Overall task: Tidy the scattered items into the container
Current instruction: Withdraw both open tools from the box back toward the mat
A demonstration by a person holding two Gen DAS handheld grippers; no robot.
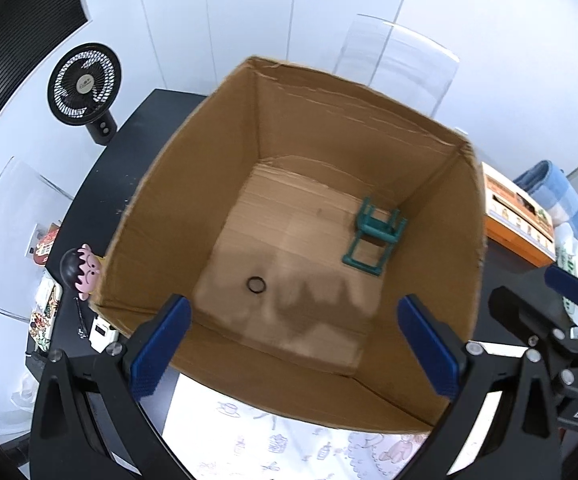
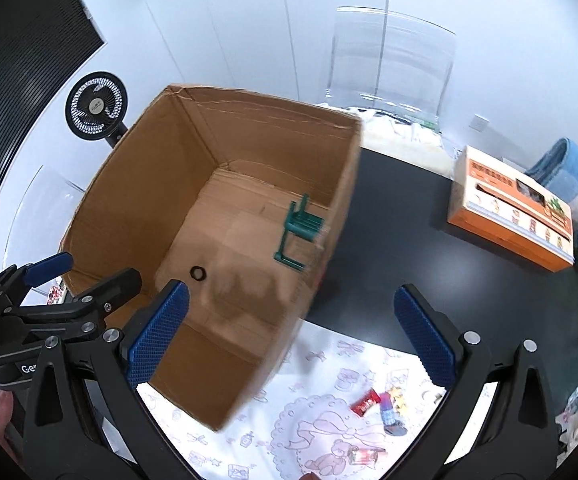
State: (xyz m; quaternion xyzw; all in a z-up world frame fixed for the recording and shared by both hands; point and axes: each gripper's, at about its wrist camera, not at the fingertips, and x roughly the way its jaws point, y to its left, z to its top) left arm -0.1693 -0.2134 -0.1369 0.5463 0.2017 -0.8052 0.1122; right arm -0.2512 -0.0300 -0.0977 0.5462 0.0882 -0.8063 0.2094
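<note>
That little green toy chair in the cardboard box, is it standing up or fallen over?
Fallen over. The small green toy chair lies on its side on the brown cardboard box floor, legs pointing sideways.

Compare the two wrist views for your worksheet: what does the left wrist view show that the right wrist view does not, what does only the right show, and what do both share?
Only the left wrist view shows the cartoon doll head beside the box.

Only the right wrist view shows small items on the printed cloth: a red packet and a small bottle.

Both show the cardboard box holding a green toy chair and a black ring, plus the black fan and orange carton. The left gripper and right gripper are open and empty.
</note>
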